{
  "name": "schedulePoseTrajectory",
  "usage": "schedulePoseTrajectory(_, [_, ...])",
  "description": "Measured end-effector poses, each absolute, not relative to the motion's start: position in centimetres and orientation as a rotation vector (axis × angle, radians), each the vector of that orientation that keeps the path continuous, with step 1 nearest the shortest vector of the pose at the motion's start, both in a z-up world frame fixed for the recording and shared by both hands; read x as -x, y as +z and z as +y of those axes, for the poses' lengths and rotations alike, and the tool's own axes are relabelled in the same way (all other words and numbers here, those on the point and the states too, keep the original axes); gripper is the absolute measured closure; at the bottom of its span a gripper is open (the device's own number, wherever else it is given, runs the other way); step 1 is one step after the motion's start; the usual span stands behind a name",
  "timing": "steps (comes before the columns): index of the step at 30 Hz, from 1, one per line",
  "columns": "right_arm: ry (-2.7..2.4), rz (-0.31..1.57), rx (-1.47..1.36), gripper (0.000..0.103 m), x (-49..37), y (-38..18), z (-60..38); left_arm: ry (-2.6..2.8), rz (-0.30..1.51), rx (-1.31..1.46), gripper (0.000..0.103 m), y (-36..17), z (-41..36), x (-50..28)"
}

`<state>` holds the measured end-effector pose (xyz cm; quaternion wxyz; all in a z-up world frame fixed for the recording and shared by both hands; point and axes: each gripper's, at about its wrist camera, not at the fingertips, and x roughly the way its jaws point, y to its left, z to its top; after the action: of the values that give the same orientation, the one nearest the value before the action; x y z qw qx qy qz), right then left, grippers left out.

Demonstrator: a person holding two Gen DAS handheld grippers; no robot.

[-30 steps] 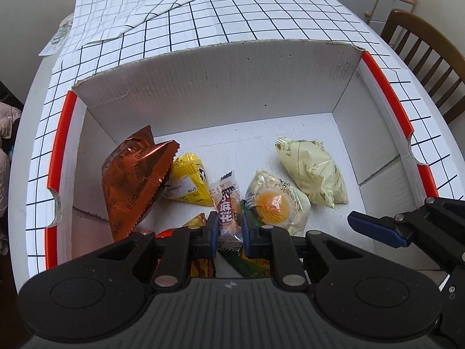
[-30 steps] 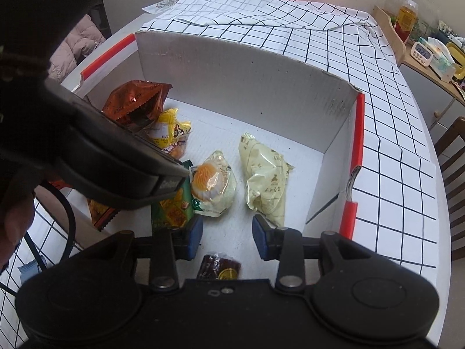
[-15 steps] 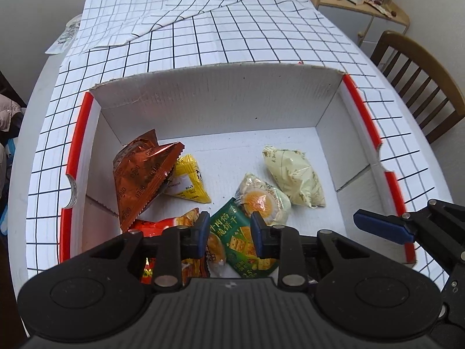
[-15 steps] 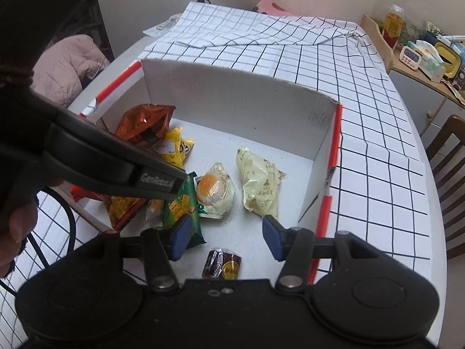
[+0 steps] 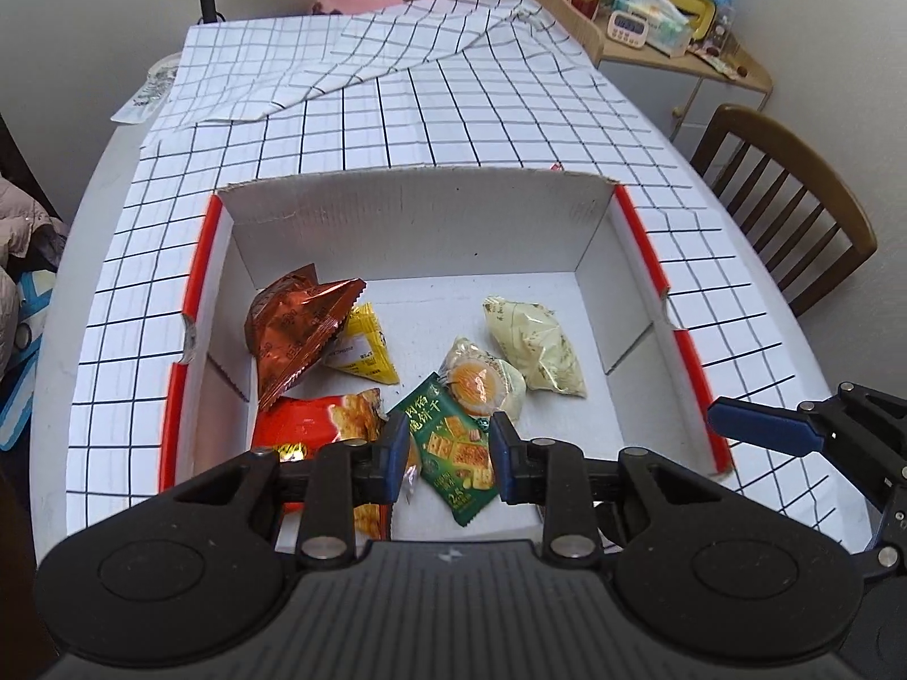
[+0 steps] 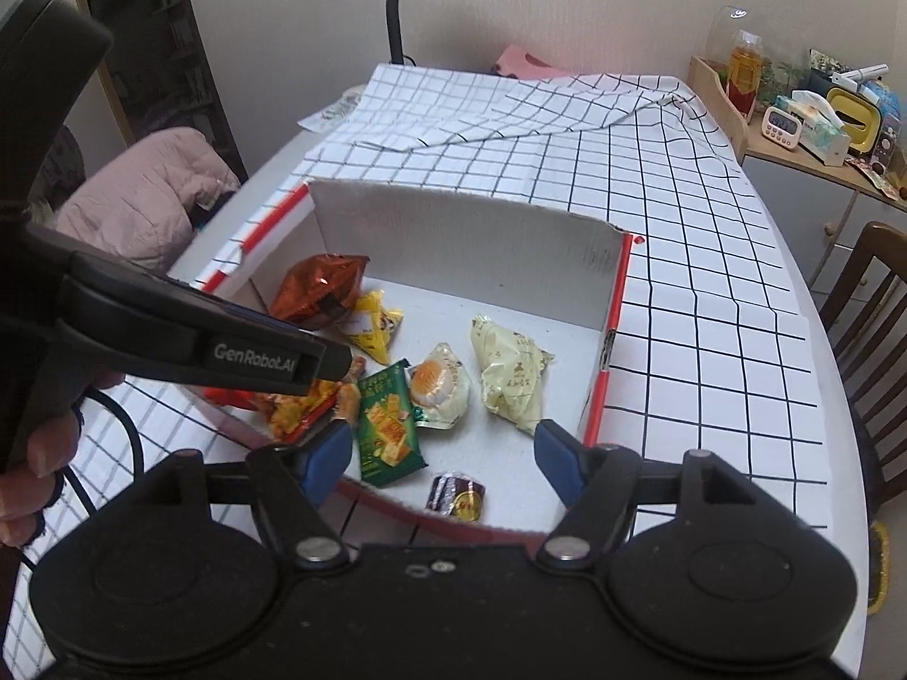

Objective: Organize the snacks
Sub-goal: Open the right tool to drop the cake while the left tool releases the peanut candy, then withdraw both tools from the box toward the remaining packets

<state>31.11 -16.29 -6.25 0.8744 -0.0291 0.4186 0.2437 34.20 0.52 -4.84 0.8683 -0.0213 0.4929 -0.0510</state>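
From where I sit, most of the sorting looks done: the white cardboard box (image 5: 408, 226) on the checked tabletop (image 5: 510, 124) already holds the snacks. A brown foil bag (image 5: 295, 328) leans at the far left, with a yellow packet (image 5: 363, 351) tucked just beside it. A red cracker bag (image 5: 317, 425) lies near left, and a green biscuit packet (image 5: 453, 442) rests in the near middle, touching a clear-wrapped egg-yolk pastry (image 5: 482, 382). A pale cream pouch (image 5: 533, 345) sits to the right of that. In the right wrist view I also see a small dark chocolate-coloured sweet (image 6: 456, 497) by the near wall of the box.

My left claw (image 5: 450, 456) is narrow and holds nothing; the green packet shows through the gap between the pads but lies below on the box floor. My right claw (image 6: 439, 456) has just been opening and now stands wide, with nothing between its pads.

I see no loose snack on the cloth in either view, so I judge that little or nothing is left, unless more lies out of view.

Around the box: a folded-over part of the cloth (image 5: 408, 51) at the far end, a lamp stem (image 6: 397, 5), a wooden chair (image 5: 793, 215) to the right, and a cluttered side shelf (image 5: 652, 17) beyond. Nothing stands in the way over the box except my two claws crowding each other at its near edge.
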Motion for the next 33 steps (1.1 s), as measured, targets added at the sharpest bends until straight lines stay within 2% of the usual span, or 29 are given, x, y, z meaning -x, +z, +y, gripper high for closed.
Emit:
schedulePoseTrajectory(14, [0.569, 0.770, 0.000, 0.020, -26.2, -3.0, -18.8, -0.106, 0.920, 0.082, 0.073, -1.1, 0.7, -28.1])
schedulePoseTrajectory(15, [0.573, 0.764, -0.001, 0.019, -25.9, -2.8, -19.0, -0.106, 0.912, 0.090, 0.067, -0.9, 0.8, -27.6])
schedulePoseTrajectory(16, [0.575, 0.760, -0.006, 0.019, -25.6, -2.7, -19.2, -0.107, 0.904, 0.101, 0.052, -0.7, 0.9, -27.1])
schedulePoseTrajectory(18, [0.580, 0.752, -0.019, 0.016, -25.0, -2.5, -19.5, -0.103, 0.878, 0.129, 0.039, -0.3, 1.2, -26.0])
schedulePoseTrajectory(23, [0.587, 0.738, -0.042, 0.011, -23.8, -2.4, -20.2, -0.093, 0.855, 0.160, 0.038, 0.2, 1.7, -24.1])
schedulePoseTrajectory(25, [0.591, 0.732, -0.046, 0.009, -23.2, -2.4, -20.5, -0.086, 0.847, 0.161, 0.032, 0.2, 1.9, -23.2])
schedulePoseTrajectory(27, [0.589, 0.726, -0.047, 0.004, -22.7, -2.5, -20.7, -0.078, 0.839, 0.170, 0.030, 0.2, 2.1, -22.3])
schedulePoseTrajectory(29, [0.589, 0.722, -0.052, 0.002, -22.2, -2.6, -20.9, -0.070, 0.834, 0.179, 0.028, 0.0, 2.3, -21.5])
schedulePoseTrajectory(31, [0.589, 0.721, -0.059, 0.001, -21.7, -2.8, -21.0, -0.060, 0.829, 0.186, 0.021, -0.2, 2.6, -20.7])
schedulePoseTrajectory(33, [0.586, 0.723, -0.069, 0.001, -21.4, -3.1, -21.3, -0.064, 0.825, 0.206, 0.019, -0.5, 2.9, -19.9])
